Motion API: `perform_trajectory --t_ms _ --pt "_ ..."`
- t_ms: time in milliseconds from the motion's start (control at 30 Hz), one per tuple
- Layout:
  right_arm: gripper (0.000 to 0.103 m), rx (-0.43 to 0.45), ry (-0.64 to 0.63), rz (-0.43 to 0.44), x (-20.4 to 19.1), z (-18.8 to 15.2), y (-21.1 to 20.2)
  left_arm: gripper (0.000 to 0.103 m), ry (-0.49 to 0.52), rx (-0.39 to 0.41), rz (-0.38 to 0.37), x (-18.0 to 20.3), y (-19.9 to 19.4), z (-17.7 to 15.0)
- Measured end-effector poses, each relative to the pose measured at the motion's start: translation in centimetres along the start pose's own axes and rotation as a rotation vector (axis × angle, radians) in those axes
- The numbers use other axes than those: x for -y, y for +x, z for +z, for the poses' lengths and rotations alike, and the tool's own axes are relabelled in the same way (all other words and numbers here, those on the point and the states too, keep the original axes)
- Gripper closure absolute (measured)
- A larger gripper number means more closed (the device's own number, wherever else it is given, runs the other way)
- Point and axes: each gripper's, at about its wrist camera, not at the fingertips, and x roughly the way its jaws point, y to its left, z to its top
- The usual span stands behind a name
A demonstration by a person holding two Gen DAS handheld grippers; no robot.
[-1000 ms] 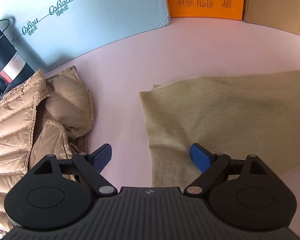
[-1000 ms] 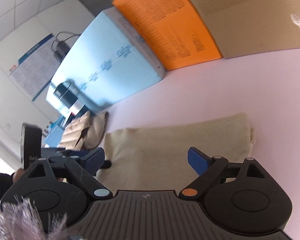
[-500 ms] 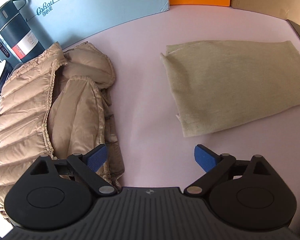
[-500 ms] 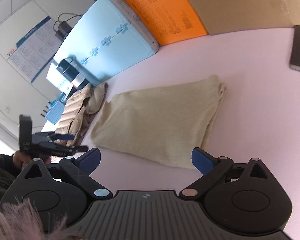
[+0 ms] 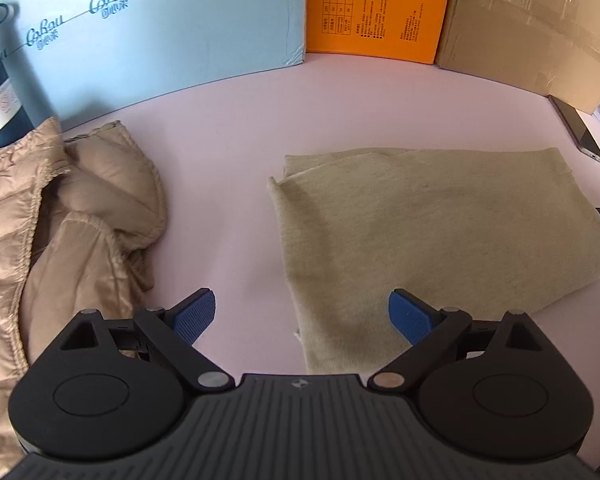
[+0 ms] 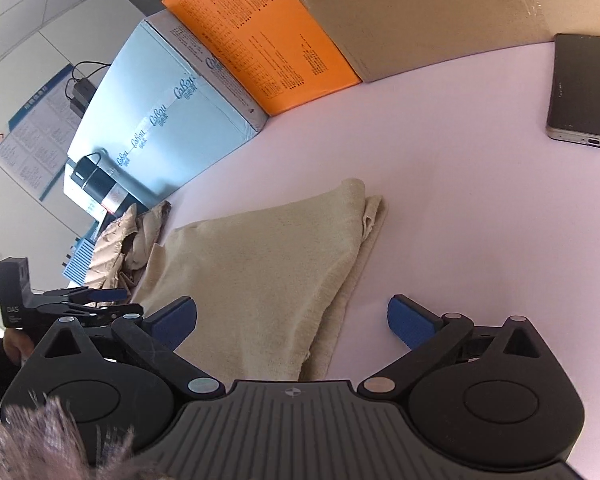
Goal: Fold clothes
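Observation:
A folded beige cloth [image 5: 440, 232] lies flat on the pink table [image 5: 228, 184]; the right wrist view shows its layered right end [image 6: 268, 272]. My left gripper [image 5: 303, 312] is open over the cloth's near left corner, and nothing is pressed between its blue pads. My right gripper [image 6: 293, 320] hangs over the cloth's near right end. Its jaws are opening, the cloth's edge lies below the gap, and the pads do not touch it. To the left lies a crumpled tan puffer jacket [image 5: 60, 240]. The left gripper [image 6: 104, 293] also shows in the right wrist view, held by a hand.
Light blue [image 5: 160, 28], orange [image 5: 376, 8] and brown cardboard [image 5: 528, 28] boxes line the back of the table. A dark flask [image 6: 100, 184] stands at the back left. A phone [image 6: 584, 92] lies at the back right, beyond the cloth.
Both grippers drew back from the cloth, then came closer and lower over its near edge. The right jaws widened. The cloth and jacket lie as before.

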Motion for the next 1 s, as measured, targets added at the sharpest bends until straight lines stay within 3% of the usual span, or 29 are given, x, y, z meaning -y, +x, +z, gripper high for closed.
perform_trajectory --t_ms 200,267,333,667,833,1000 --pt "0.000 -0.022 0.027 0.075 1.1 1.5 0.9 0.010 0.002 0.035 -0.106 -1.5 2.3 1.8" --pt "0.000 -0.021 0.041 0.098 1.5 2.0 1.3 0.005 0.026 0.041 -0.145 -1.8 3.0 2.4" --pt "0.000 -0.023 0.026 0.109 1.5 2.6 1.9 0.001 0.054 0.047 -0.182 -1.8 3.7 3.1" --pt "0.000 -0.013 -0.055 0.161 1.5 5.6 5.8 0.000 0.136 0.082 -0.324 -0.3 6.2 6.6" --pt "0.000 -0.018 -0.048 0.194 1.9 5.9 6.0 0.000 0.179 0.022 -0.494 -1.3 7.1 8.3" --pt "0.000 -0.085 -0.034 0.233 2.2 6.4 5.8 0.000 0.206 -0.086 -0.620 -2.5 7.2 9.3"
